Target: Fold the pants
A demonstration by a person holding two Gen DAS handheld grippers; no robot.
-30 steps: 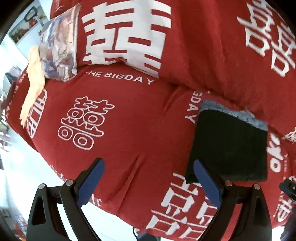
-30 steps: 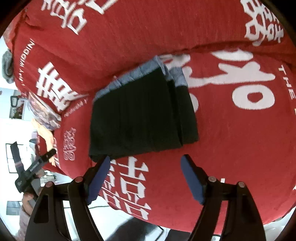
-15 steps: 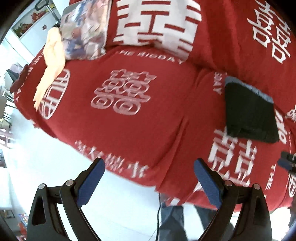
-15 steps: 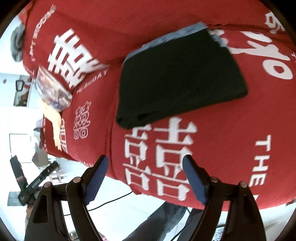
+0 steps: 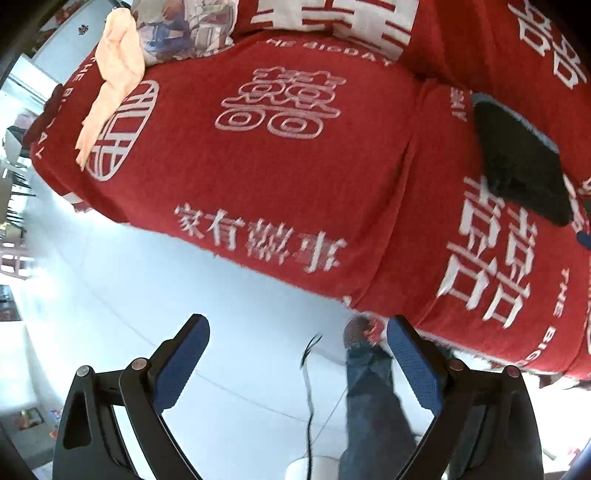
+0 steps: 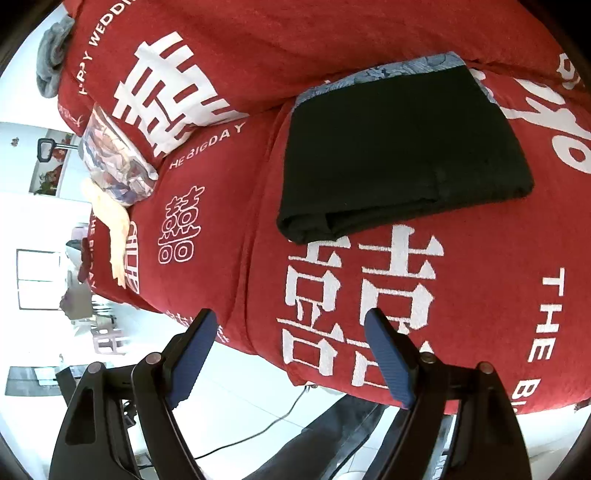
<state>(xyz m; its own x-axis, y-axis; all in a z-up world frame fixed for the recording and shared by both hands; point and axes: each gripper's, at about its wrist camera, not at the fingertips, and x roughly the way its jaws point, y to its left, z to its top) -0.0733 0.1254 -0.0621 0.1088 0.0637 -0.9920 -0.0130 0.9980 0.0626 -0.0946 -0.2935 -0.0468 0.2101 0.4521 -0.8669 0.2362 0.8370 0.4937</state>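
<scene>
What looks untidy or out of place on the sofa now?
Little. The pants lie folded flat on the red cover. Only a peach cloth hangs loosely over the far end, below a printed pillow.

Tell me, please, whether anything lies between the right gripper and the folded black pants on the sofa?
Nothing visible does. Between the open right gripper and the folded pants lies only bare red sofa cover. The patterned cushion sits far off to the side.
</scene>
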